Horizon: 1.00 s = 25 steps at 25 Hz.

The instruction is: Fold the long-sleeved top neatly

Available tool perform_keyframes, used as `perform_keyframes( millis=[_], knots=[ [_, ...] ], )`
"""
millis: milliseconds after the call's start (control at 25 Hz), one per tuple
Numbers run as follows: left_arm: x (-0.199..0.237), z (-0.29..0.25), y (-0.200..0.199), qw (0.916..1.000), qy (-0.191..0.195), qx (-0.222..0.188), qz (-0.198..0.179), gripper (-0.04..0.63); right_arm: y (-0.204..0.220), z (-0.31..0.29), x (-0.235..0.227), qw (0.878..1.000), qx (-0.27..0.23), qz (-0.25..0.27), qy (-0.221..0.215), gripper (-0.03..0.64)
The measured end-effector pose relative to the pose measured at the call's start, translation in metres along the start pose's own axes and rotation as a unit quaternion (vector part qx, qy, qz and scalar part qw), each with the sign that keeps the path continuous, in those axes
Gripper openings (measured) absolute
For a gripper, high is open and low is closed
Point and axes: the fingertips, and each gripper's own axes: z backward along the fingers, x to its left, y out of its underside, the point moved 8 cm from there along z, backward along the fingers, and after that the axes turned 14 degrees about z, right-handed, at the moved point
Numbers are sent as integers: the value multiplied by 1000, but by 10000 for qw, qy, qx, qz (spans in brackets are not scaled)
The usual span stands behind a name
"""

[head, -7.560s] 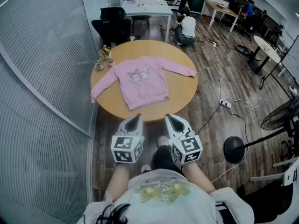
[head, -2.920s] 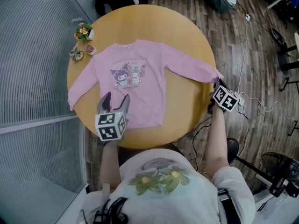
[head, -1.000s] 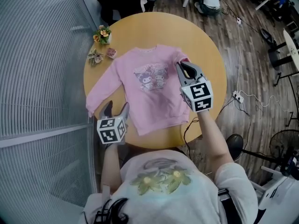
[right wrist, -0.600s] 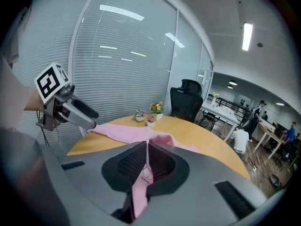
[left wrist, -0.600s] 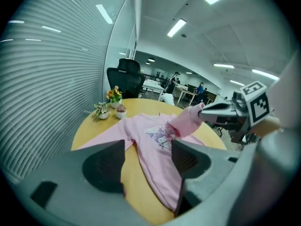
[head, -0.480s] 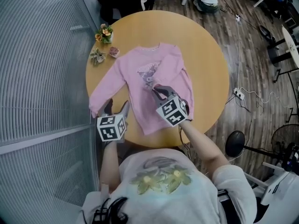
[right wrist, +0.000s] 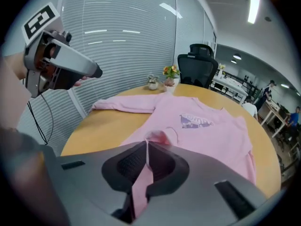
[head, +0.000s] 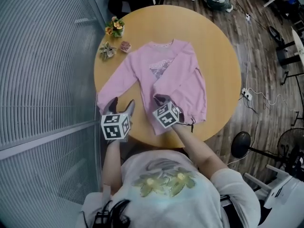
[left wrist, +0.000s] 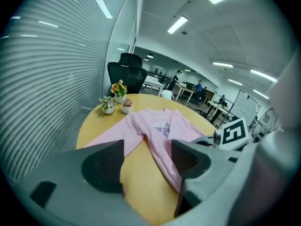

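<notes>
Now the pink top (head: pixel 192 96) lies flat in the middle of the round table (head: pixel 223 65). One sleeve (head: pixel 172 80) is folded across its front. The right gripper (head: pixel 159 99) is pinched tight on that sleeve's end, near the table's front edge. The left gripper (head: pixel 121 103) is at the table's front left edge, jaws wide apart, holding nothing.

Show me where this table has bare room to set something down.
Widest bare wood: right side of the table, between the pink top and the rim. A strip lies free beyond the collar, at the far edge. Crowded: the far-left edge by the potted plants, and the near edge, where the left gripper hovers and the right gripper pinches the sleeve.
</notes>
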Motion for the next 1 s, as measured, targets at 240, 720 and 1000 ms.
perform_keyframes(
  millis=[240,720,1000],
  knots=[
    [24,-8,5,9998,-13,132,155,307,8,-21,7,9990,336,-304,-63,23],
    [87,-14,20,9974,-470,319,442,307,-17,0,10,9943,-76,-1056,-105,101],
    [138,-12,27,9917,-841,326,918,307,-29,9,6,9931,-217,-1152,-35,101]
  ],
)
